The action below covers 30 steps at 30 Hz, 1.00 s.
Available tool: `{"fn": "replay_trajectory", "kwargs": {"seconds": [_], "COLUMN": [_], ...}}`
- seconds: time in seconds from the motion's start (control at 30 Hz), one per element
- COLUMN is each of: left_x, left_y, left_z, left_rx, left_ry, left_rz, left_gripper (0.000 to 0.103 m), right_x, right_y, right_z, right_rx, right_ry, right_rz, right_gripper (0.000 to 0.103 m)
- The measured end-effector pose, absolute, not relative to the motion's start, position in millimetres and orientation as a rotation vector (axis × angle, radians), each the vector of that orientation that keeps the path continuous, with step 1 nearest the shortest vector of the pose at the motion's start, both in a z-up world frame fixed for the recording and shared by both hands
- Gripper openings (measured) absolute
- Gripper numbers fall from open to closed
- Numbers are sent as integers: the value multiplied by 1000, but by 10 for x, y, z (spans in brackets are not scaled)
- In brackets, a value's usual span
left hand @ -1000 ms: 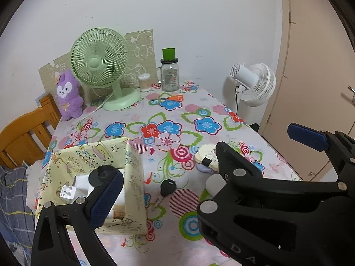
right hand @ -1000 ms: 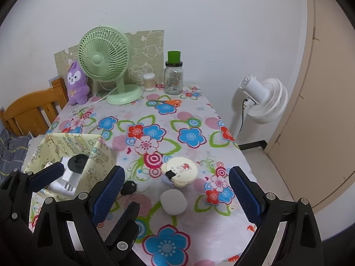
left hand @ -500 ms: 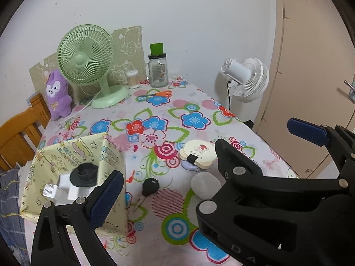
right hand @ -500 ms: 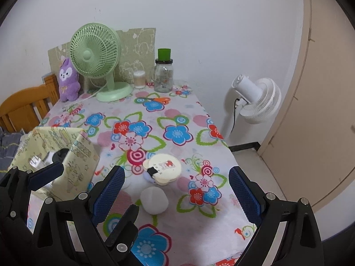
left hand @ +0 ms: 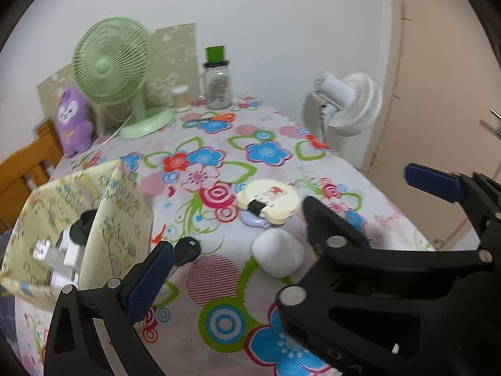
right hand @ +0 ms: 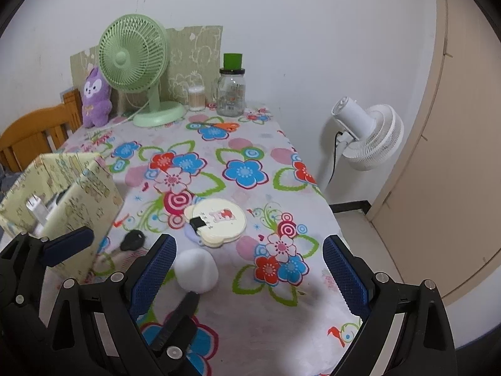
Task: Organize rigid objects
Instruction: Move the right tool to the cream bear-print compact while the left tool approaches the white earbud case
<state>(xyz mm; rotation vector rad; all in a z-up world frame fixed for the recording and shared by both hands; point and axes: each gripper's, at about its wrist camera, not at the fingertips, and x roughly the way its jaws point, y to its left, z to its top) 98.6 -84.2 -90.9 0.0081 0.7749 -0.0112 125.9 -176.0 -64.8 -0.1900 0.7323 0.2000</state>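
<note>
A yellow patterned box (left hand: 119, 213) (right hand: 81, 200) stands at the table's left and holds a white charger plug (left hand: 67, 250) and a black round thing (left hand: 83, 228). On the floral cloth lie a black car key (left hand: 187, 250) (right hand: 133, 240), a white rounded case (left hand: 278, 256) (right hand: 196, 269) and a cream round compact (left hand: 268, 201) (right hand: 217, 221) on a lilac piece. My left gripper (left hand: 281, 213) is open and empty above the case and key. My right gripper (right hand: 247, 269) is open and empty, just right of the white case.
At the back stand a green desk fan (right hand: 134, 62), a purple plush (right hand: 94, 97), a glass jar with a green lid (right hand: 231, 87), a small cotton-swab jar (right hand: 196, 97) and orange scissors (right hand: 219, 125). A wooden chair (right hand: 31, 138) is left; a white floor fan (right hand: 366, 134) and door are right.
Both grippers have drifted right and back from the box, so the key, white case and compact now sit more central. Both stay open and empty.
</note>
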Motion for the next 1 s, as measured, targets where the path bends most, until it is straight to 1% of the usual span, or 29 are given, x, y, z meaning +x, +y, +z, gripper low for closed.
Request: {"fn": "replay_trajectory", "kwargs": {"seconds": [0.43, 0.67, 0.73, 1.0], "left_x": [1113, 1197, 1230, 1360], "left_y": [-780, -779, -766, -707], "left_z": [-1336, -1412, -1431, -1443], "left_rx": [-2, -2, -4, -41], "left_ry": [819, 832, 835, 818], "left_rz": [52, 53, 54, 95], "left_gripper": [102, 101, 99, 98], "right_x": [1423, 1549, 1585, 1782], "right_y": [-1721, -1709, -1688, -1623], "right_z": [-1088, -1208, -1228, -1282], "right_rx": [-182, -179, -182, -167], "right_ry": [790, 804, 803, 817], "right_rz": [230, 243, 258, 308], "right_gripper": [96, 96, 96, 96]}}
